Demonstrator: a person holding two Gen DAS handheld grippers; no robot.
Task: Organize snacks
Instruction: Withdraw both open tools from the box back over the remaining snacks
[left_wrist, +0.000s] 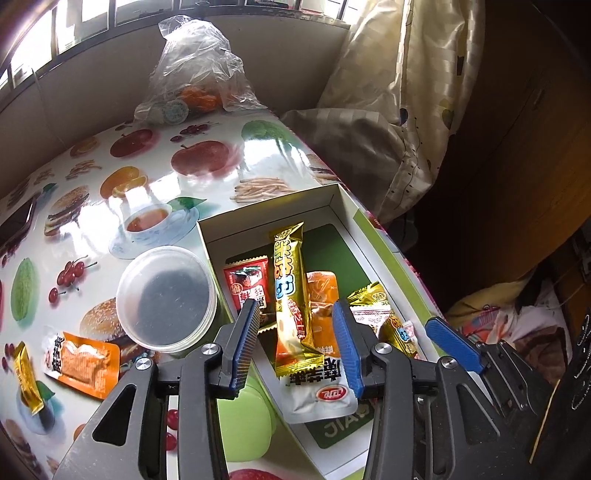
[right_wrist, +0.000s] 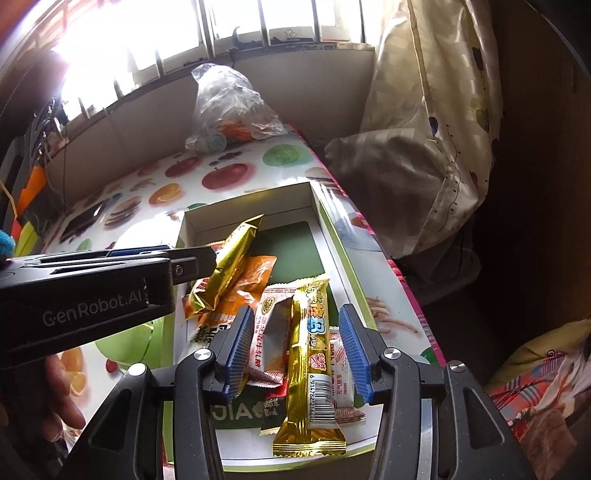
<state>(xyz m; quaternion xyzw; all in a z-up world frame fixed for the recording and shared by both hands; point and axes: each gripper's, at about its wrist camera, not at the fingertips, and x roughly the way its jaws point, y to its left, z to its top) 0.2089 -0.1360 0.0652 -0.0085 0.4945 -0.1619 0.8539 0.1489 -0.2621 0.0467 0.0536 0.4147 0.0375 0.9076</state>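
A shallow white and green box (left_wrist: 332, 201) (right_wrist: 334, 229) sits on the fruit-print table and holds several snack packs. My left gripper (left_wrist: 295, 343) is open above a long gold bar (left_wrist: 291, 295) lying in the box, with a red pack (left_wrist: 247, 282) and an orange pack (left_wrist: 323, 291) beside it. My right gripper (right_wrist: 297, 350) is open above another gold bar (right_wrist: 312, 373) at the box's near end. An orange pack (left_wrist: 83, 363) and a small gold pack (left_wrist: 26, 376) lie on the table left of the box.
A clear round plastic tub (left_wrist: 166, 297) stands left of the box. A crumpled plastic bag (left_wrist: 195, 74) with items sits at the table's far end. A curtain (left_wrist: 406, 92) hangs to the right, past the table edge. The left gripper's body (right_wrist: 92, 291) crosses the right wrist view.
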